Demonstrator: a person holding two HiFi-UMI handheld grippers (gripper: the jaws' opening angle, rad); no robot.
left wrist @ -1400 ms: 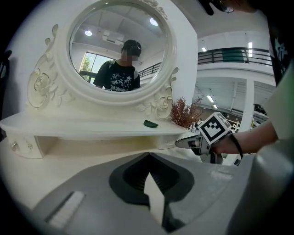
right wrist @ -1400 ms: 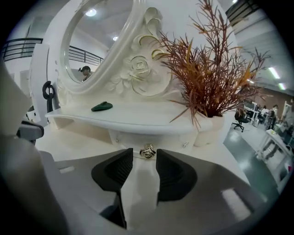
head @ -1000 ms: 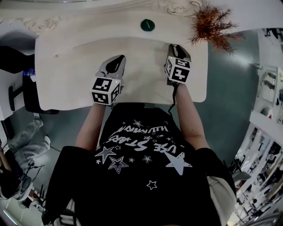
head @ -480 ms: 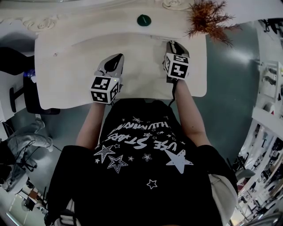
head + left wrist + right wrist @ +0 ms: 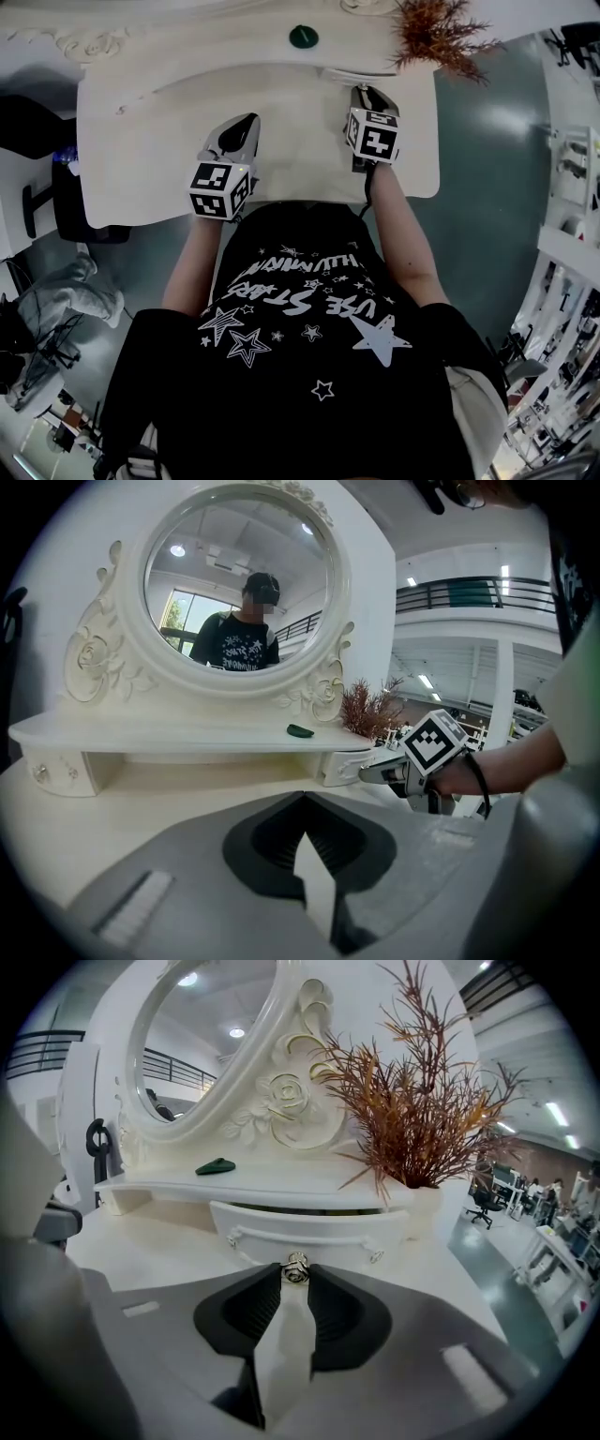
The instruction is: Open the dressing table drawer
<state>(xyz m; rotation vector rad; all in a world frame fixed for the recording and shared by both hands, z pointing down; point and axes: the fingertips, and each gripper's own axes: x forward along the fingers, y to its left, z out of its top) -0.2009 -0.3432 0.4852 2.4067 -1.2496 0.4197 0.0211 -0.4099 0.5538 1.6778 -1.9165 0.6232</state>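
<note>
Well, the right gripper (image 5: 296, 1277) had its jaws pinched on the small metal knob (image 5: 297, 1264) of the drawer (image 5: 309, 1227), the knob sitting right at the fingertips. That drawer belonged to the right side of the white dressing table (image 5: 159, 141), under the raised shelf, and its front stood out a little from the shelf's edge, with a dark slit showing above it. In the head view, the right gripper (image 5: 366, 91) reached forward to the drawer (image 5: 361, 75) near the back of the tabletop.

The left gripper (image 5: 302, 797) had its jaws pressed together at the tips with nothing between them, and it pointed across the bare tabletop toward the round mirror (image 5: 239, 578) (which reflected a person in a dark printed shirt). Seen from above, the left gripper (image 5: 246, 122) hung over the middle of the table, well apart from the right one.

On the shelf lay a small green thing (image 5: 303, 37), and a dried reddish plant (image 5: 412, 1119) stood in a white pot at the shelf's right end, just beside the drawer.
</note>
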